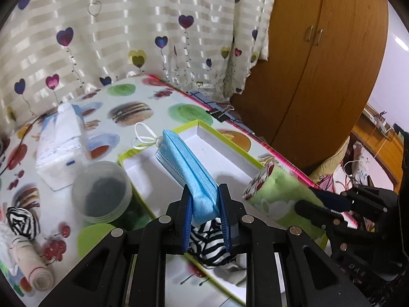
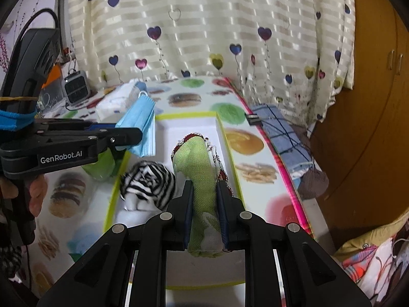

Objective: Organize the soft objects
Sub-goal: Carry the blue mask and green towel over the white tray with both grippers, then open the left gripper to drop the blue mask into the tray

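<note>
Nearest in the left wrist view, the left gripper (image 1: 206, 204) is clenched on a folded blue face mask (image 1: 184, 158), its white ear loops trailing at the far end. In the right wrist view the right gripper (image 2: 204, 199) grasps a rolled green cloth (image 2: 196, 168) with a red-and-white patterned edge. Both are held above a shallow white box (image 2: 194, 125) with a lime-green rim. One zebra-striped rolled sock (image 2: 148, 181) lies in the near left part of the box; the far half of the box floor is bare, leaving open room there.

Left of the box stands one clear round tub (image 1: 102, 192), close against the rim. Further left in the left wrist view lie a second striped roll (image 1: 23, 222) and a pale roll (image 1: 33, 268) tied with a red band. One tissue pack (image 1: 61, 148) sits beyond the tub; its printing is too blurred to read.

The table's right edge carries a pink strip (image 2: 286, 179), held by a black binder clip (image 1: 219, 112), with a wooden wardrobe (image 1: 319, 76) near that side. The left gripper's side reads "GenRobot.AI". A heart-print curtain (image 2: 204, 38) hangs behind the far edge.
</note>
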